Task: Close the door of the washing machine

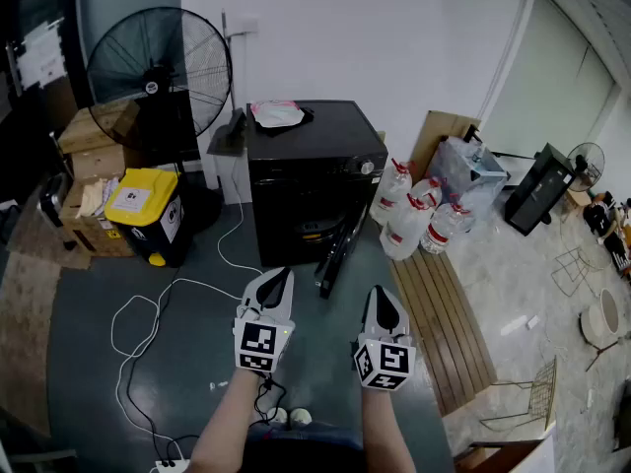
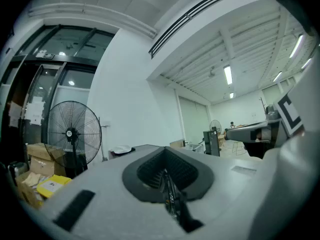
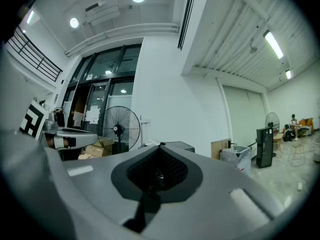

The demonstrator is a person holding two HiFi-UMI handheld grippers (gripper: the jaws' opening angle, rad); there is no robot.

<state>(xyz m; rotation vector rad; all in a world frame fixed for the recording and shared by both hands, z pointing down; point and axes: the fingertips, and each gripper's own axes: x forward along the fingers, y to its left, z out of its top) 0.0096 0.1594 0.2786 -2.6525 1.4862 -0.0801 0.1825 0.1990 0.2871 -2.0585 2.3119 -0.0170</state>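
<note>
The black washing machine (image 1: 311, 161) stands against the white wall, straight ahead in the head view. Its door (image 1: 338, 252) hangs open, swung out toward me on the right of the dark drum opening. Both grippers are held level, side by side, short of the machine and apart from it. My left gripper (image 1: 284, 276) is shut with nothing in it, its tip left of the door's edge. My right gripper (image 1: 381, 294) is also shut and empty, right of the door. In the left gripper view the jaws (image 2: 165, 154) meet in a seam; in the right gripper view (image 3: 160, 149) likewise.
A white bag (image 1: 278, 113) lies on top of the machine. A large standing fan (image 1: 158, 67), cardboard boxes (image 1: 94, 146) and a yellow bin (image 1: 148, 210) stand at left. Several water bottles (image 1: 414, 220) and wooden planks (image 1: 444, 313) are at right. A white cable (image 1: 148, 313) loops over the floor.
</note>
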